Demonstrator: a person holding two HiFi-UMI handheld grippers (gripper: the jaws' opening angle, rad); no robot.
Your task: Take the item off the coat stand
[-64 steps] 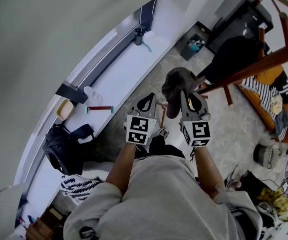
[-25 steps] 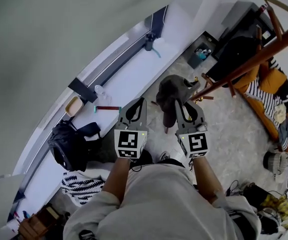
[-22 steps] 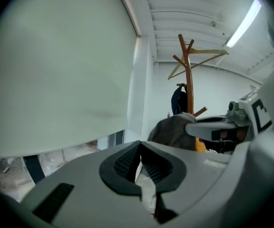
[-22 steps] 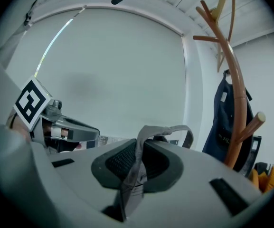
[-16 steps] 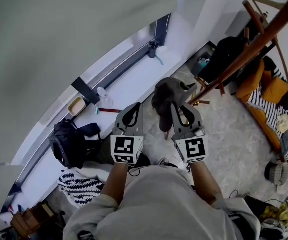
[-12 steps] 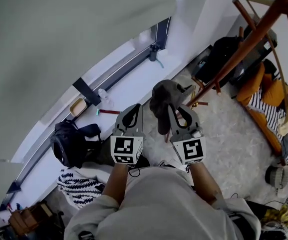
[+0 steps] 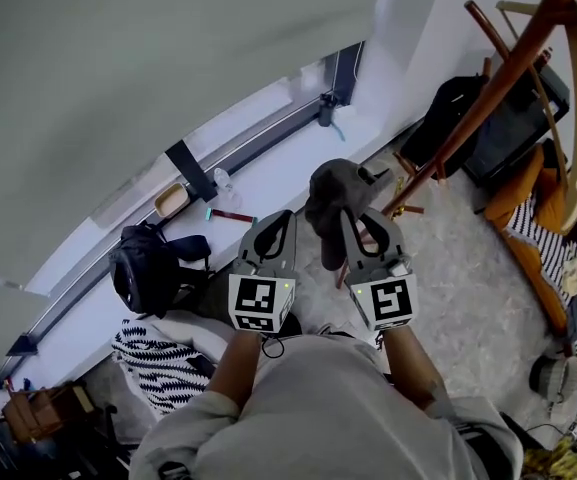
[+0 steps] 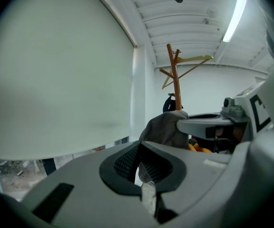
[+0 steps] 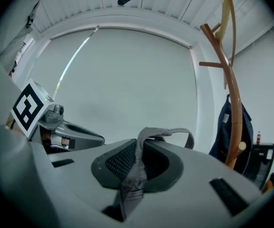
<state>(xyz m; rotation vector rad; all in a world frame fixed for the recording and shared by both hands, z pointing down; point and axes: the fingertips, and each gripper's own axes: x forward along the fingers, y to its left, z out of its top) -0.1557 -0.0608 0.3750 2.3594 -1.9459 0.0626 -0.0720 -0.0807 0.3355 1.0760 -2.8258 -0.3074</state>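
Grey cap [image 7: 333, 190] pinched by fabric in right gripper [image 7: 361, 230], held in air near coat stand [image 7: 488, 93], apparently clear of pegs. Left gripper [image 7: 274, 234] closed, empty. Removal looks done. Left to do: carry cap away, set it down.

Your head cam sits up top and looks steeply down past your chest, so the left gripper [image 7: 280, 223] and right gripper [image 7: 353, 218] land mid-frame over the floor [image 7: 468, 268]. Each gripper cam rides right behind its own jaws, super close, facing level across the room. The left one faces the coat stand [image 8: 174, 80] pretty much dead ahead. The right one faces the window blind [image 9: 127, 80], with the stand off to its right. All three catch the stand and the grey cap [image 7: 333, 193], and each gripper cam clips the other gripper at its edge.
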